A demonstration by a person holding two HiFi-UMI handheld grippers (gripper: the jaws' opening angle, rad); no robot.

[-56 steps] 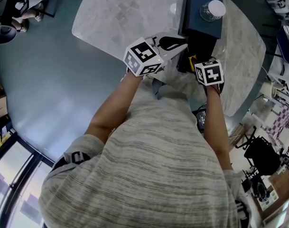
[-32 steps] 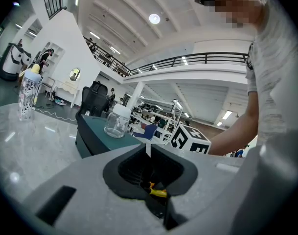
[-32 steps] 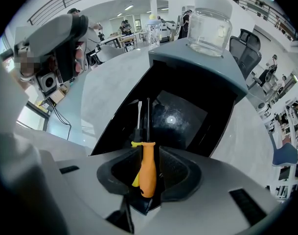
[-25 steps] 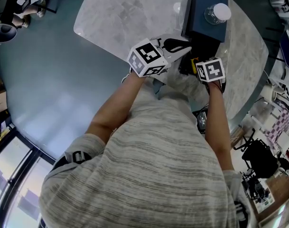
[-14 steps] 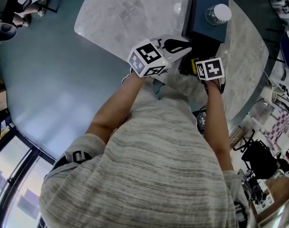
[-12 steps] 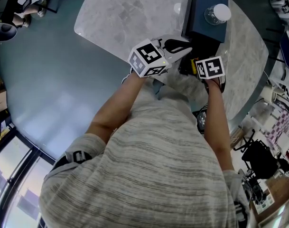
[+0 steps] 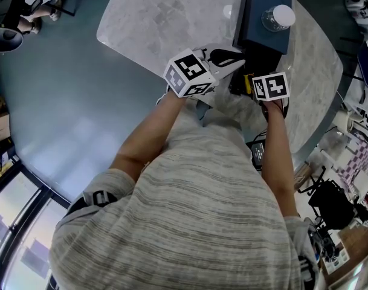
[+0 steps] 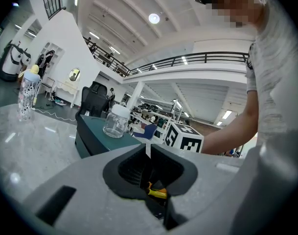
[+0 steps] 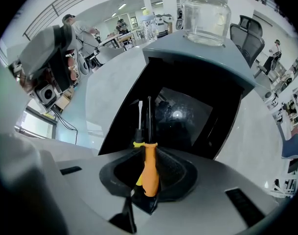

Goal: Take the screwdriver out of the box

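— Screwdriver (image 9: pixel 149 173), where is it?
— Right between the pads of the right claw (image 9: pixel 149 155). The orange handle sits in the throat, and the shaft runs ahead of the tips into the dark open box (image 9: pixel 197 58).
— Gripped?
— The jaws are closing on it. A gap shows at the handle's left, with something yellow and black in it.
— And the left claw (image 8: pixel 149 152)?
— Jaws together, nothing in them, with the box ahead and to its left. A glass jar (image 9: pixel 203 13) stands on the box top, beyond the right claw. The box rests on the marble surface (image 7: pixel 165 17).
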